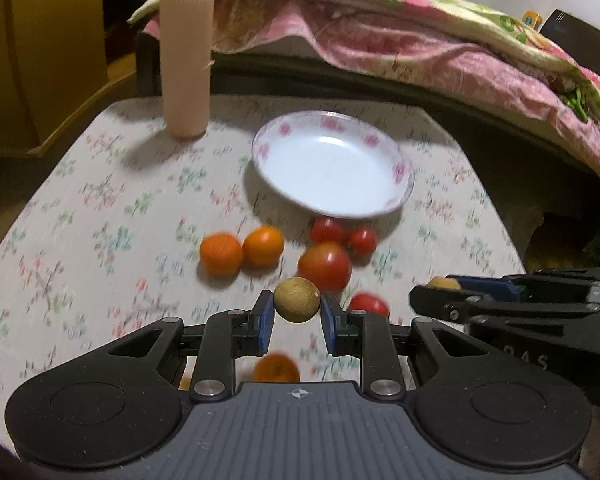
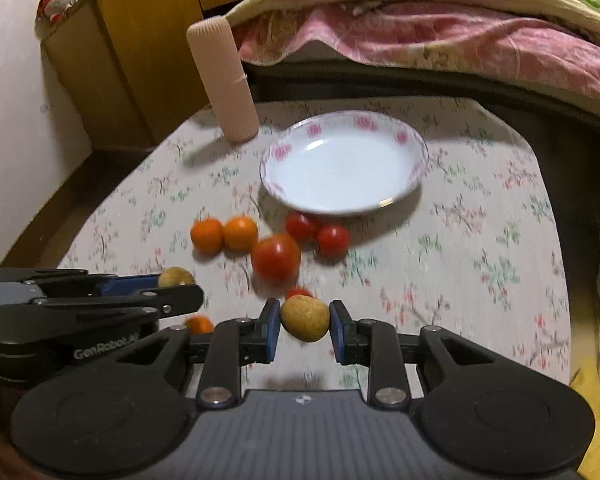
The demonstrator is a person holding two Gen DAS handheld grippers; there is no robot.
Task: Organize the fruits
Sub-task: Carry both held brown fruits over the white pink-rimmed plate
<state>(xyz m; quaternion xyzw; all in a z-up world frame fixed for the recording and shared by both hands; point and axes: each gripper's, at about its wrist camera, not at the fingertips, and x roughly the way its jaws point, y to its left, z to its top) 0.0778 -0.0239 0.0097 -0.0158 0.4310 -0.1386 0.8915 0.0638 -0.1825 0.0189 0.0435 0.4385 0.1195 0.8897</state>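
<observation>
My left gripper (image 1: 297, 305) is shut on a round tan fruit (image 1: 297, 299), held above the floral tablecloth (image 1: 100, 200). My right gripper (image 2: 305, 318) is shut on a second tan fruit (image 2: 305, 317); it shows at the right edge of the left wrist view (image 1: 428, 300). The left gripper (image 2: 180, 286) appears at the left of the right wrist view. A white plate with pink flowers (image 1: 402, 168) (image 2: 284, 152) lies beyond both. Two oranges (image 1: 240, 250) (image 2: 224, 234), a big tomato (image 1: 325, 266) (image 2: 276, 258) and small tomatoes (image 1: 342, 234) (image 2: 318, 234) lie before it.
A tall ribbed pink cylinder (image 1: 186, 64) (image 2: 226, 80) stands at the table's far left corner. Another orange (image 1: 277, 368) and a small tomato (image 1: 369, 305) lie under the grippers. A bed with a floral quilt (image 1: 400, 28) runs behind the table; a wooden cabinet (image 2: 132, 60) stands left.
</observation>
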